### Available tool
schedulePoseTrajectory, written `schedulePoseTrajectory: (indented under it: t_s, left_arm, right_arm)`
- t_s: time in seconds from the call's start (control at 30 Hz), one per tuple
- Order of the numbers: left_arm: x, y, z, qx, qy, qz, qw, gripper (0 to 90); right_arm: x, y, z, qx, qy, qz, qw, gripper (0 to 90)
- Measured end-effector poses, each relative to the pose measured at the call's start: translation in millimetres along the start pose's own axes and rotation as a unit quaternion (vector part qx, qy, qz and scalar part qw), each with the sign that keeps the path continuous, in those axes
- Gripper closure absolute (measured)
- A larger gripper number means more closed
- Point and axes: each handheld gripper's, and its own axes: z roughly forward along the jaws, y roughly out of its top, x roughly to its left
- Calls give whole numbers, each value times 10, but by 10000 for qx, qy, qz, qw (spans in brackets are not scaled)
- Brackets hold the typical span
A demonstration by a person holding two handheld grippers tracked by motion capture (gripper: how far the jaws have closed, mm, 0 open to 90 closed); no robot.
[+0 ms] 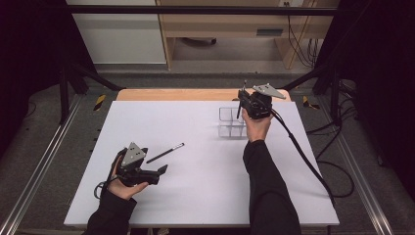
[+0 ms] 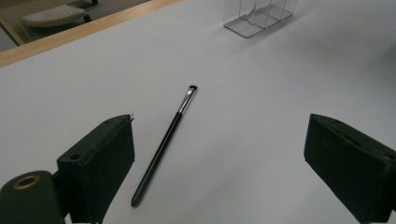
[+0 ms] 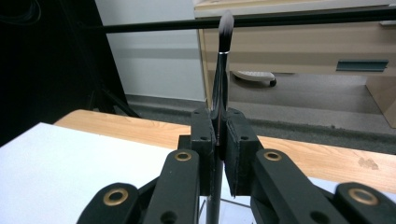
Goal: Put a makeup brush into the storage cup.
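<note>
My right gripper (image 1: 243, 102) (image 3: 218, 140) is raised above a clear plastic organizer (image 1: 231, 122) at the far right of the white table. It is shut on a dark-handled makeup brush (image 1: 240, 105) (image 3: 221, 70), which stands upright with its bristles at the top. My left gripper (image 1: 160, 172) (image 2: 219, 144) rests near the front left of the table, open and holding nothing. A thin black brush with a silver ferrule (image 1: 165, 153) (image 2: 166, 140) lies flat on the table just ahead of the left jaw. The organizer (image 2: 257, 16) stands farther off in the left gripper view.
The white table top (image 1: 195, 186) has a wooden edge (image 1: 176, 94) at the back. Black frame rails run along both sides, and a cable (image 1: 303, 156) trails from the right gripper off the right side. Wooden furniture stands beyond the table.
</note>
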Motion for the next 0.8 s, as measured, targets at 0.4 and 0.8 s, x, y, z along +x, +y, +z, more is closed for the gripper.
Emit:
schedulePoseTrajectory:
  t_s: [0.4,0.8]
  left_arm:
    - [2,1,-3,-4,5,3,10000,76]
    - [0,0,3,7,8,7,10000,77]
  right_arm:
    - [25,-97,58,147,27,-12,9999,840]
    - [-7,-240,75,251,18,79,9997,840]
